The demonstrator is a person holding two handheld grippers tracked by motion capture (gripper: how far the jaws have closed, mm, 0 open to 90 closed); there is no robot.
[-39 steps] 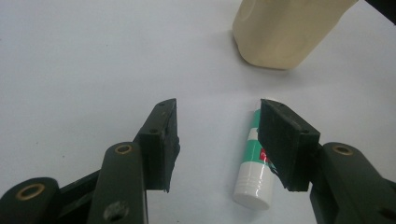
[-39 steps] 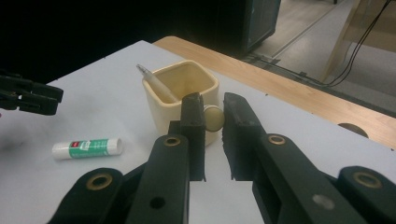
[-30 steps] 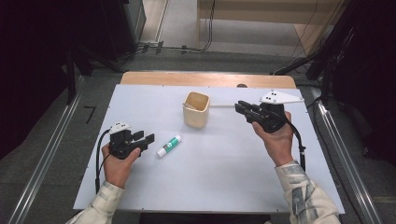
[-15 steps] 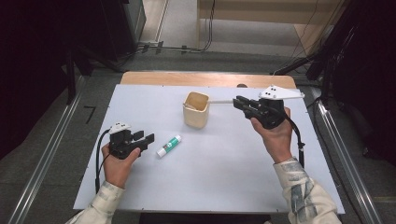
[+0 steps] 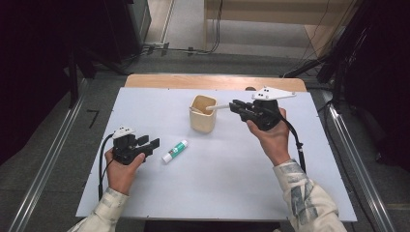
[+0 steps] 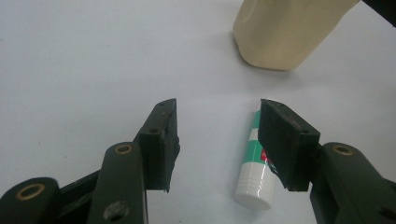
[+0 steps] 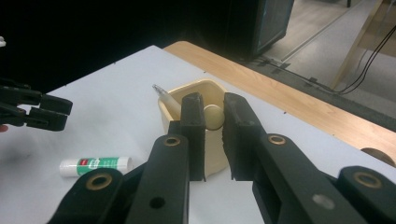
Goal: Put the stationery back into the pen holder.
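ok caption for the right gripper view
Right gripper holds a pen over the beige cup.

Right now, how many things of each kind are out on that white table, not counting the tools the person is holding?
Cream cup: 1
Pen, held by the right hand-held gripper with its tip over the cup: 1
Green-and-white glue stick: 1
Total: 3

A lab or recording room, not a home: a bare white worktop (image 5: pixel 145 106) stands alone on grey carpet (image 5: pixel 63 145), metal rails (image 5: pixel 43 169) run along both sides, cables (image 5: pixel 193 48) trail over the floor, and dark equipment cabinets (image 5: pixel 111 24) stand behind.
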